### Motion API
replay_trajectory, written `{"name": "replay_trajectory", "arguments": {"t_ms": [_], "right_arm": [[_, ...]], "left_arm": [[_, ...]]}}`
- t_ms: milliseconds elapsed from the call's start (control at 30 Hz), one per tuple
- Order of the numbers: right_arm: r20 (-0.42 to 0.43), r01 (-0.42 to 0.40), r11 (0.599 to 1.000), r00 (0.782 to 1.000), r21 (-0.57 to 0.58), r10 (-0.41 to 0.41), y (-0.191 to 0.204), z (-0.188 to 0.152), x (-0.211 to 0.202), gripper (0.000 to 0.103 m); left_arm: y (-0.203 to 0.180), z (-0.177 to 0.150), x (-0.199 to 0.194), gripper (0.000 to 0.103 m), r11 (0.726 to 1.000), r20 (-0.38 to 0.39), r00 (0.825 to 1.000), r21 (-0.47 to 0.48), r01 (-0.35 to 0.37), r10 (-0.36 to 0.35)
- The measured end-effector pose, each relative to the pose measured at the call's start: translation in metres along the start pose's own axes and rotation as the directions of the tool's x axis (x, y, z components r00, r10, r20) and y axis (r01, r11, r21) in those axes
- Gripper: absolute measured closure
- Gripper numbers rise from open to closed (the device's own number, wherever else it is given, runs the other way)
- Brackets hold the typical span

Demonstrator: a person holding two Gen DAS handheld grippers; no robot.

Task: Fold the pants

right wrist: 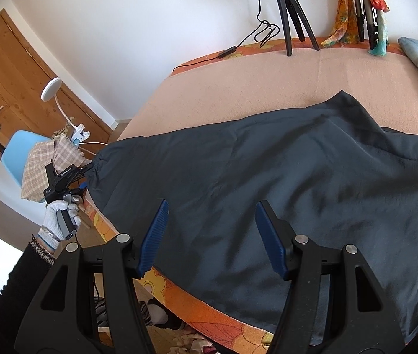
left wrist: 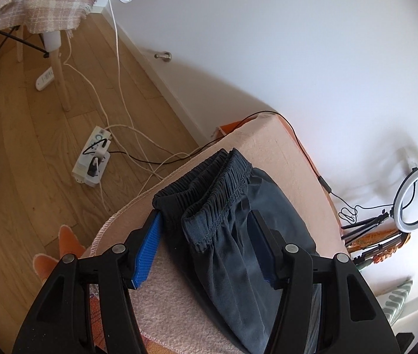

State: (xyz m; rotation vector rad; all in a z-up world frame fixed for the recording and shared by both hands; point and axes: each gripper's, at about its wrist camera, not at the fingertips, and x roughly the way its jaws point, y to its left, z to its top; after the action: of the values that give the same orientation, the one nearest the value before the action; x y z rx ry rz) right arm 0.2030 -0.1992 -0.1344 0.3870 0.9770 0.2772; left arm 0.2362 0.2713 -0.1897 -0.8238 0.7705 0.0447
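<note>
Setting up the first fold: the dark pants (right wrist: 282, 171) lie spread across a bed covered with a peach blanket (right wrist: 238, 88), filling the centre and right of the right wrist view, with one edge hanging over the orange floral bed side at lower centre. In the left wrist view the gathered elastic waistband (left wrist: 209, 183) sits at frame centre, bunched and partly doubled over itself near the blanket's corner. The left gripper (left wrist: 206, 247) has its blue-padded fingers (left wrist: 148, 253) spread wide on either side of the waistband fabric, nothing clamped; whether a pad touches the cloth I cannot tell. The right gripper (right wrist: 212, 236) hovers over the mid-section of the pants, fingers equally wide apart and holding nothing. At left centre of the right wrist view the gloved left hand (right wrist: 61, 215) holds its tool at the waistband end. Judgement: early stage, grasp points being chosen, no tidy fold made yet. Next move calls for pinching the waistband with the left, pinching a matching edge with the right, then tensioning the cloth to flatten wrinkles before laying one leg over the other. A ring light (left wrist: 415, 199) stands at right.
</note>
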Motion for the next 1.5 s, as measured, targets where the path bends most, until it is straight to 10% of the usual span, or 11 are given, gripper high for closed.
{"name": "replay_trajectory", "arguments": {"t_ms": [167, 267, 733, 933, 1333, 1500], "right_arm": [[0.005, 0.013, 1.000, 1.000, -0.005, -0.013, -0.002, -0.002, -0.005, 0.039], [0.005, -0.009, 1.000, 1.000, 0.020, 0.009, -0.007, -0.002, -0.008, 0.039], [-0.017, 0.002, 0.998, 1.000, 0.065, -0.001, -0.021, -0.001, -0.005, 0.039], [-0.017, 0.005, 0.998, 1.000, 0.061, -0.004, -0.020, -0.001, -0.004, 0.038], [0.009, -0.002, 0.996, 1.000, 0.085, 0.002, -0.025, 0.001, -0.011, 0.038], [0.012, -0.019, 0.995, 1.000, 0.102, 0.018, -0.028, 0.001, -0.013, 0.038]], "left_arm": [[0.010, 0.004, -0.005, 0.045, 0.998, 0.006, 1.000, -0.059, 0.005, -0.005], [0.003, 0.005, -0.001, 0.044, 0.993, 0.009, 0.993, -0.016, -0.114, 0.114], [-0.021, -0.002, 0.013, 0.044, 0.956, 0.057, 0.971, 0.171, -0.237, 0.230], [-0.039, -0.008, 0.012, 0.073, 0.899, 0.127, 0.954, 0.320, -0.299, 0.272], [-0.048, -0.004, -0.005, 0.086, 0.954, 0.122, 0.989, 0.277, -0.113, 0.081], [-0.096, -0.020, -0.020, 0.086, 0.911, 0.154, 0.988, 0.407, -0.073, 0.010]]}}
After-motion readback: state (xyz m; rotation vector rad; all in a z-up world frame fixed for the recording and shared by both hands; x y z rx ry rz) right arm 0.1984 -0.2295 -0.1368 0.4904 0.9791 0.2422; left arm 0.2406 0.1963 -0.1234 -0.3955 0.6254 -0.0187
